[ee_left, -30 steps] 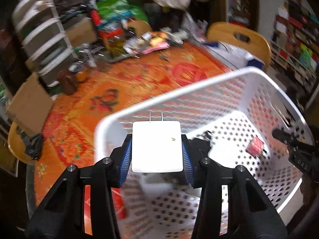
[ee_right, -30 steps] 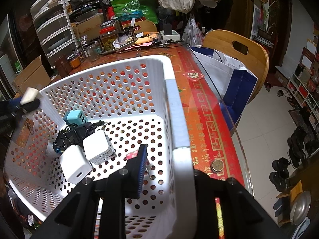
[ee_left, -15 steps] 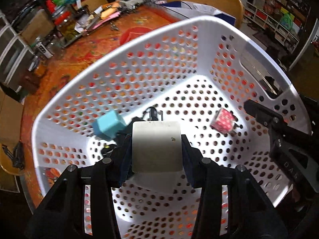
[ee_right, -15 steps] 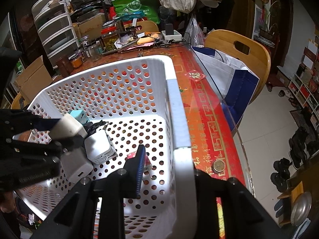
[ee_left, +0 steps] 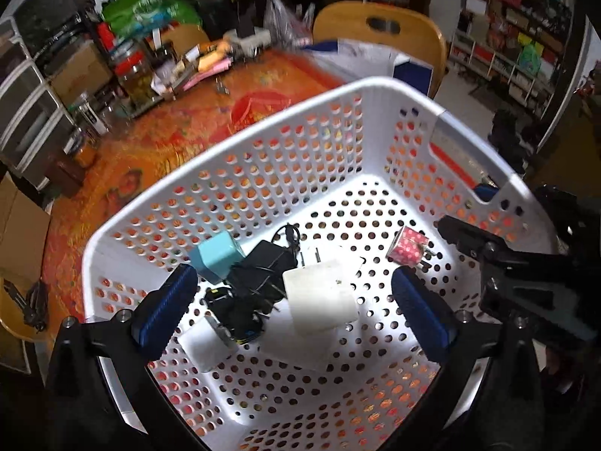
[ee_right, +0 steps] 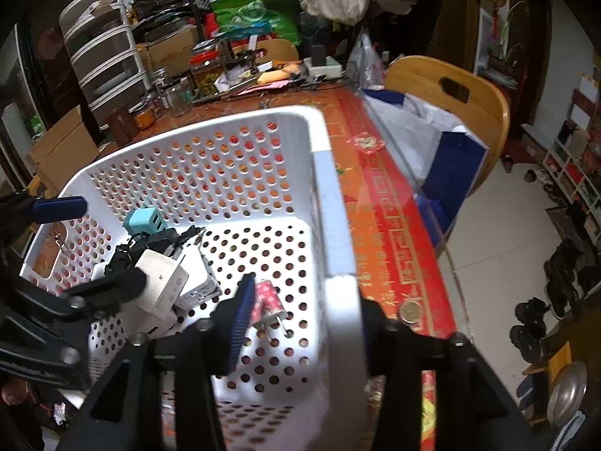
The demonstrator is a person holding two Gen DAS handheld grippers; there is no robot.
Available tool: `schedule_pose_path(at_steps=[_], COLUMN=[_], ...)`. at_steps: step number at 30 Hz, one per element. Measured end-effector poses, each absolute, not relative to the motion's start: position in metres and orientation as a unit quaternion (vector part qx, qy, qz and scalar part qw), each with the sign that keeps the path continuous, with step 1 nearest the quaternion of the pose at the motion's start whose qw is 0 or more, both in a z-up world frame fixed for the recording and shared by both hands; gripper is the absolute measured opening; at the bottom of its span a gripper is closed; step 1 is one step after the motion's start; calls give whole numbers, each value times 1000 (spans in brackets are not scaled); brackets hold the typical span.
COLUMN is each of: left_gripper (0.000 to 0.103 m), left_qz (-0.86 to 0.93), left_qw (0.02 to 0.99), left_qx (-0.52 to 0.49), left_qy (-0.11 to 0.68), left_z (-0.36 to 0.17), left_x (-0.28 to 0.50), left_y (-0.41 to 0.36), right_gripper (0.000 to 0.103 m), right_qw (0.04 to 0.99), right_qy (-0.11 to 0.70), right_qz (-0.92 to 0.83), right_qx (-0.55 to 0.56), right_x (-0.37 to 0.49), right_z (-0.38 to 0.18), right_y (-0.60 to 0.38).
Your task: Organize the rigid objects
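Note:
A white perforated basket [ee_left: 360, 90] stands on the orange table. Inside lie a large white charger [ee_left: 319, 295], a teal charger [ee_left: 216, 259], a black adapter with cable [ee_left: 263, 263], another white charger [ee_left: 206, 345] and a pink dotted plug [ee_left: 409, 246]. My left gripper [ee_left: 295, 308] is open above the basket, with the large white charger loose between its jaws. My right gripper [ee_right: 300, 308] is shut on the basket's right rim [ee_right: 338, 225]; the pink plug [ee_right: 268, 306] lies just inside it.
Jars, papers and boxes crowd the table's far end [ee_right: 233, 75]. A wooden chair [ee_right: 450, 94] with a blue and white bag [ee_right: 432, 139] stands at the right. A coin [ee_right: 409, 310] lies on the table beside the basket. Drawers [ee_right: 101, 56] stand at the left.
My left gripper has opened and let go of the large white charger, which now lies in the basket on the other chargers. My right gripper has kept its hold on the rim.

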State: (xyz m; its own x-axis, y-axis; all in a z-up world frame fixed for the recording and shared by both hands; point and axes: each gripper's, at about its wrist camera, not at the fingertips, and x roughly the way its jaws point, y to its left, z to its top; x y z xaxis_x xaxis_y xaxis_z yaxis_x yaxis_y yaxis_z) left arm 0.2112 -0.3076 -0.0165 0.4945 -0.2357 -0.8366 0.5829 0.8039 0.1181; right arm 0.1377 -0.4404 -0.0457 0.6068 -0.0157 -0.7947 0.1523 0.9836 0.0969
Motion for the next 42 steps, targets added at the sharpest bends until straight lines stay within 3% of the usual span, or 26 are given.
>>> schedule_pose_path(at_steps=[2,4,6,9,15,20,26,31,42], left_gripper=[103,103,103,103,103,103,103,103,103], left_qz=[-238,-229,-222,-199,-179,-122,-133,-155,-160], left_qw=[861,888,910,937,963,984,978,957,951], left_qx=[186,164,141,113,63,81,72,70,76], left_qy=[410,365,321,265,189,102,141,233,252], left_z=[-5,12,28,49,93,113,90,48,29], left_x=[201,184,164,128,37,-35,-44,-10,3], left_y=[-291,-265,-236,-190,-83,-22,-14,-52,-81], right_gripper=[74,94,103,103,103,103,103,103,103], right_qw=[900,917,935,957,977,991,984,973,971], right_qy=[424,381,327,254,188,125,173,221,231], right_qz=[-60,-81,-89,-94,-92,-39,-30,-39,-30], right_qx=[80,90,101,104,47,19,21,59,54], right_x=[124,99,67,21,-55,-115,-109,-87,-84], right_z=[-35,-17,3,23,56,83,74,47,44], right_y=[-441,-441,-434,-410,-322,-264,-248,-270,-270])
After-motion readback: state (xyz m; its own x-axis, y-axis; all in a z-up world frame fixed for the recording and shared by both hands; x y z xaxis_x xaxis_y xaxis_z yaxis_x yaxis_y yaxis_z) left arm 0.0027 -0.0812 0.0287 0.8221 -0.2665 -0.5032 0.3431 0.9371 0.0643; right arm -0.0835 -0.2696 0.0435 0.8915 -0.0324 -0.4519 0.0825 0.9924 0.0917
